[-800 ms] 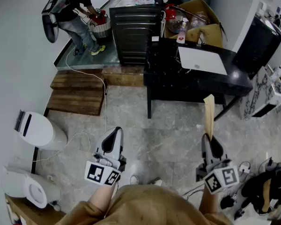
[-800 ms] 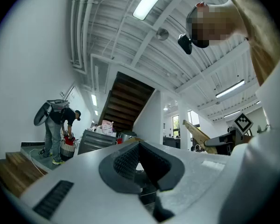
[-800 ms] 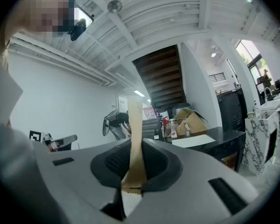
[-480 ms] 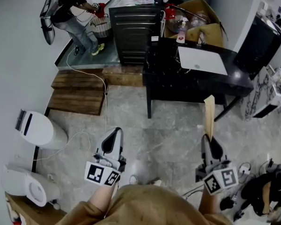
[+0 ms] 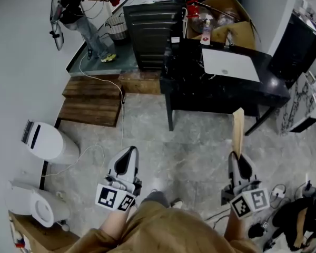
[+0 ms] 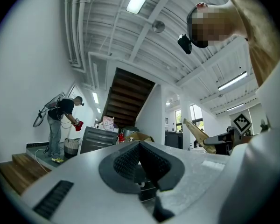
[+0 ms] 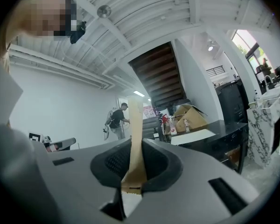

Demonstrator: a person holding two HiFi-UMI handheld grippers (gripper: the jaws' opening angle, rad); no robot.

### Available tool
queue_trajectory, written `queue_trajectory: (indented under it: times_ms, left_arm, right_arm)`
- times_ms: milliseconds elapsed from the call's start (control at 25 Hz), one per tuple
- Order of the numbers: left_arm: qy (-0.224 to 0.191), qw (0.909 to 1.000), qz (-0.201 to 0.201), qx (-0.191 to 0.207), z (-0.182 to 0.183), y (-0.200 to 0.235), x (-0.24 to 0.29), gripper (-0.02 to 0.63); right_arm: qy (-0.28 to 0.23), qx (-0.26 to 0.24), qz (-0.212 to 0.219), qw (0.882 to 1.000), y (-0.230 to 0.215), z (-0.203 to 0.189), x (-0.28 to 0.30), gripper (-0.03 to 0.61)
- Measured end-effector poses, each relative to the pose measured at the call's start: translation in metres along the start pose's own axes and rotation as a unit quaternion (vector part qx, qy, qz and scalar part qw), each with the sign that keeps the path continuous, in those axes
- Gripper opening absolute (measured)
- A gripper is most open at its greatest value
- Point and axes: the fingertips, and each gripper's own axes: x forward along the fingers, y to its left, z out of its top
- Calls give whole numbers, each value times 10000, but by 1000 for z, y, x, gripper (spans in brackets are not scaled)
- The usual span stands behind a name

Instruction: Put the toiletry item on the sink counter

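A long flat tan toiletry item [image 5: 238, 130] sticks out ahead of my right gripper [image 5: 238, 158], which is shut on its lower end. In the right gripper view the tan toiletry item [image 7: 136, 134] stands upright between the jaws of my right gripper [image 7: 132, 174]. My left gripper [image 5: 129, 153] hangs level at the left, shut with nothing in it; the left gripper [image 6: 142, 164] shows its jaws together. The black sink counter [image 5: 195, 91] with its white basin [image 5: 230, 65] stands ahead, across the tiled floor, apart from both grippers.
Two white toilets [image 5: 48, 143] [image 5: 36, 207] sit at the left wall. Wooden steps [image 5: 92, 101] lead to a platform where a person [image 5: 76, 4] works. A dark cabinet [image 5: 150, 30] and a cardboard box [image 5: 229, 21] stand behind the counter. Cables and dark gear [image 5: 297, 215] lie at the right.
Both grippers keep their places and the item stays gripped. The far person has stood up straighter and raised a red object. The view has shifted slightly.
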Motion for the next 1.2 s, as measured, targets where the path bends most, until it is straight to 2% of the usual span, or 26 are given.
queue_trajectory:
  times_ms: [200, 440, 640, 920, 1200]
  left_arm:
    - [54, 10000, -6, -15, -10, 9, 24, 2]
    - [109, 9994, -253, -206, -41, 31, 94, 2]
    - [166, 9985, -345, -394, -62, 92, 182, 2]
    - [178, 9960, -768, -412, -52, 189, 315, 2]
    - [283, 9937, -867, -654, -73, 233, 398, 2]
  right_arm:
    - [34, -23, 4, 10000, -12, -3, 18, 52]
    - [194, -82, -220, 9995, -46, -9, 70, 52]
    - [210, -139, -380, 9990, -73, 1, 170, 52]
    - [312, -281, -401, 9983, -78, 27, 342, 52]
    - [427, -231, -570, 9972, -110, 30, 426, 54]
